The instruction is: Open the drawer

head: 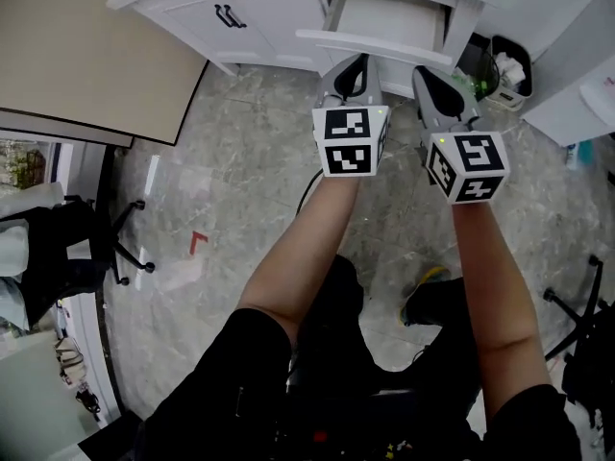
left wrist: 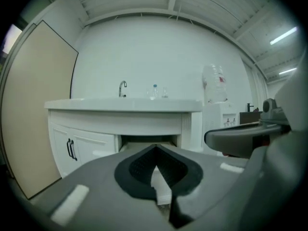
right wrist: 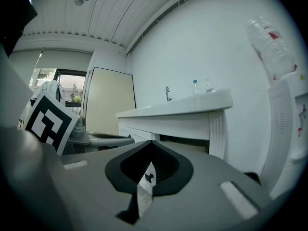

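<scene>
White drawer (head: 384, 22) is sitting pulled out of the white sink cabinet (head: 259, 12), to the right of the double doors. Its front panel is projecting and its pale interior is showing. Left gripper (head: 353, 73) and right gripper (head: 440, 86) are hovering just before that front, jaws pressed together, gripping nothing.

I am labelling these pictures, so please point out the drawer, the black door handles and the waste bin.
drawer (head: 377, 48): head view, on its white front panel.
door handles (head: 229, 15): head view, middle of the black pair.
waste bin (head: 523, 50): head view, on its dark rim.
</scene>
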The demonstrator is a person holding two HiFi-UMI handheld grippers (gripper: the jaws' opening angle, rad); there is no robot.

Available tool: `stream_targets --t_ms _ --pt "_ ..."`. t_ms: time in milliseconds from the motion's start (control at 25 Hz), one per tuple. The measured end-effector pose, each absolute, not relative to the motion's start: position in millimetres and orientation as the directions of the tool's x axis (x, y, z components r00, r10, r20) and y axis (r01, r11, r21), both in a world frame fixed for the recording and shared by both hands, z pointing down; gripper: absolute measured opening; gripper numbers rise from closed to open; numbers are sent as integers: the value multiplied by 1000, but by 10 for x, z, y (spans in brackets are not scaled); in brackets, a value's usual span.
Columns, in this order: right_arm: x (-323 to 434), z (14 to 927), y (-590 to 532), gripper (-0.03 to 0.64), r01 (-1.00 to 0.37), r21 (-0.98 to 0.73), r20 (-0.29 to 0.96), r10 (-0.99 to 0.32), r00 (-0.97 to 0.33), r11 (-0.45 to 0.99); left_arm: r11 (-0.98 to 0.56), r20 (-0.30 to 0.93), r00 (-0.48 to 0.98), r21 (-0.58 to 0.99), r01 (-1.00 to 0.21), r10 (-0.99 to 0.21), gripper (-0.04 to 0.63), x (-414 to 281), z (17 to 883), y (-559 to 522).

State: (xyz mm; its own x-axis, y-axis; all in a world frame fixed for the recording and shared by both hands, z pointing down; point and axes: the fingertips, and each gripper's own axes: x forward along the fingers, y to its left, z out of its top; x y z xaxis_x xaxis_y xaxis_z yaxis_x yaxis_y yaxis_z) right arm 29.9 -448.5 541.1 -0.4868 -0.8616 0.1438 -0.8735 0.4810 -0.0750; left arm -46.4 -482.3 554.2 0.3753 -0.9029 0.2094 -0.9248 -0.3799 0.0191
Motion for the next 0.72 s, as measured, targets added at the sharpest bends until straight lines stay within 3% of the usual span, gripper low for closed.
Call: stream_targets --t_ms 360,720 --pt "247 3224 -4300 20 -875 -45 135 -865 -484 482 -384 188 382 24 -923 -905 9 -448 3360 -4606" --pt "266 1907 -3963 20 -889 -53 84 -885 -458 455 -389 169 382 -8 -921 -908 8 -480 2096 -4150"
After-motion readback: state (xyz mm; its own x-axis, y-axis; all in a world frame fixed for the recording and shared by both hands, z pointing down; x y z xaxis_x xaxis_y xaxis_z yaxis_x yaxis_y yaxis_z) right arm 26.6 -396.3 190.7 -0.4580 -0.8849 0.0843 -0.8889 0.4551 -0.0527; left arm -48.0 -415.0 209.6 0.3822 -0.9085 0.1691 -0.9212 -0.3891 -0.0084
